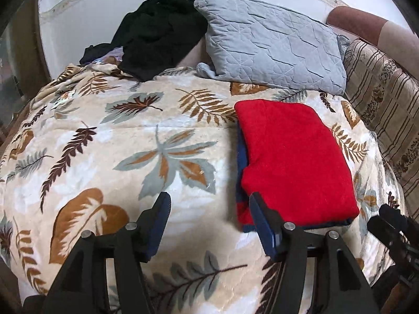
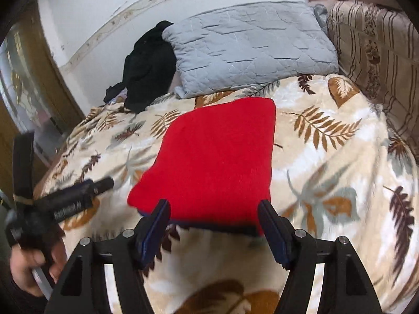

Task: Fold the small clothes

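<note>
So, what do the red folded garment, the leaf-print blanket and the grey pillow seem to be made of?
Red folded garment: probably fleece or soft knit; matte, fuzzy surface, no sheen.
Leaf-print blanket: likely plush, velvety fabric; slight gloss and embossed-looking pile.
Grey pillow: seemingly quilted cotton or microfibre cover; stitched lines, fine wrinkles, matte finish.

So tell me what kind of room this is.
Most likely a bedroom. The work surface is a bed covered by a leaf-print blanket, with a quilted grey pillow at its head against the wall. A folded red garment lies on the blanket and dark clothes are heaped beside the pillow.
</note>
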